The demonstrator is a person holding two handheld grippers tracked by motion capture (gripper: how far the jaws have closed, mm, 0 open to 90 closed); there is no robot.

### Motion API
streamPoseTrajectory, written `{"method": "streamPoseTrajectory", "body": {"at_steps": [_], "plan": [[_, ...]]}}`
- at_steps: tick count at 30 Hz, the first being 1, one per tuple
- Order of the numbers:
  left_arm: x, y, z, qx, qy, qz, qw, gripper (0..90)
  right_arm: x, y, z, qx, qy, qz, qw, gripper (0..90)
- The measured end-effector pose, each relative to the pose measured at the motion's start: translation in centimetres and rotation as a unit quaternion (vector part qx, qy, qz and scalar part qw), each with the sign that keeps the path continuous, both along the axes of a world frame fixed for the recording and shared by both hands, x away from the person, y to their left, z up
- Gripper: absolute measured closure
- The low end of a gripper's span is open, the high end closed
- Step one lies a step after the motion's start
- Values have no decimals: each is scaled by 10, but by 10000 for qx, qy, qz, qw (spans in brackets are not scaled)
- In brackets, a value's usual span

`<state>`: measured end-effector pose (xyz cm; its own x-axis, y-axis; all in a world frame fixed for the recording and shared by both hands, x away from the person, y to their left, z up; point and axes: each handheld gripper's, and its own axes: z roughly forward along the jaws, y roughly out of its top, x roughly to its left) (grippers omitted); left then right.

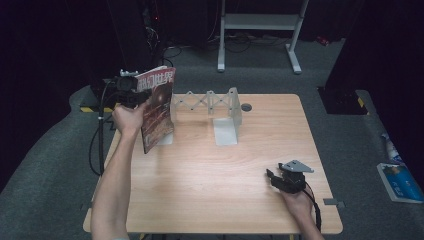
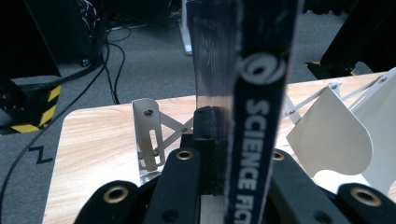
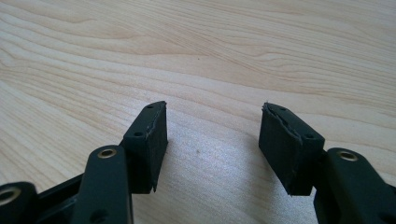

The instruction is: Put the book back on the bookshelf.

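Note:
A magazine [image 1: 157, 107] with a reddish cover stands upright and slightly tilted over the table's far left, and my left gripper [image 1: 140, 97] is shut on its edge. In the left gripper view the dark spine [image 2: 259, 116] reads "SCIENCE FICTION" and is pinched between the jaws of my left gripper [image 2: 238, 149]. A white expandable book rack [image 1: 210, 105] stands just behind and to the right of the magazine, its end plates [image 2: 149, 135] showing beyond the jaws. My right gripper [image 1: 272, 177] rests low at the table's near right, open [image 3: 212, 140], with bare wood between its pads.
The wooden table [image 1: 225, 200] has a round cable hole [image 1: 246, 107] near the rack. On the grey floor are a metal stand [image 1: 260, 22] behind the table, cables at the left, and a blue-white packet [image 1: 400, 182] at the right.

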<state>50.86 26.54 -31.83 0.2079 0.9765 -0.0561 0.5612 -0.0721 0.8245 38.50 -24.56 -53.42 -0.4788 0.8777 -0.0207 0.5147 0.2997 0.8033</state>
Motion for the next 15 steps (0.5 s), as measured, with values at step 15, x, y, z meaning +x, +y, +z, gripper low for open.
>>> {"method": "streamPoseTrajectory", "body": {"at_steps": [15], "plan": [[-3,-2,1,388,386,-205,9983,820,0,0,0,-1,-1,-1,10000,420]]}}
